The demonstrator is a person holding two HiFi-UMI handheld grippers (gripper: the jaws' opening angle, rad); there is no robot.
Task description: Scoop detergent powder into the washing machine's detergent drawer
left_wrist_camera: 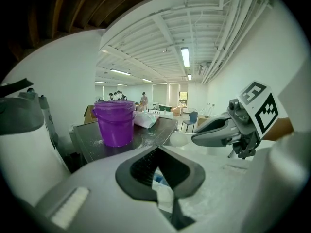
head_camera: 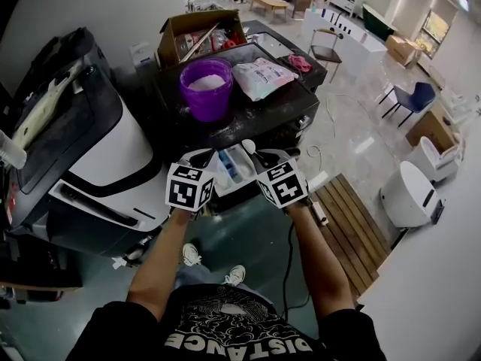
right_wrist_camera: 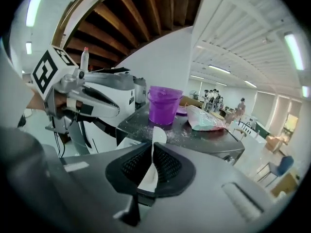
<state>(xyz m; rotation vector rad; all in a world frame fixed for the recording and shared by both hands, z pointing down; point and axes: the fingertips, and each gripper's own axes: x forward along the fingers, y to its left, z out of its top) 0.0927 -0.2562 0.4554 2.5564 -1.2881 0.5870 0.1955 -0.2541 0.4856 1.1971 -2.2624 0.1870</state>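
The white detergent drawer (head_camera: 231,165) with blue inserts stands pulled out of the dark washing machine (head_camera: 255,119). My left gripper (head_camera: 201,156) (left_wrist_camera: 163,178) is at its left side, and its jaws look shut on the drawer's white rim (left_wrist_camera: 164,197). My right gripper (head_camera: 263,156) (right_wrist_camera: 151,166) is shut on the handle of a white scoop (right_wrist_camera: 156,137), whose bowl (head_camera: 248,146) hangs over the drawer's far end. A purple bucket (head_camera: 205,89) (right_wrist_camera: 164,106) holding white powder stands on the machine's top, which is dusted with spilled powder.
A plastic detergent bag (head_camera: 263,77) lies right of the bucket and an open cardboard box (head_camera: 199,32) stands behind it. A white and black appliance (head_camera: 98,156) fills the left. A wooden pallet (head_camera: 353,216) and a cable (head_camera: 289,254) lie at the right.
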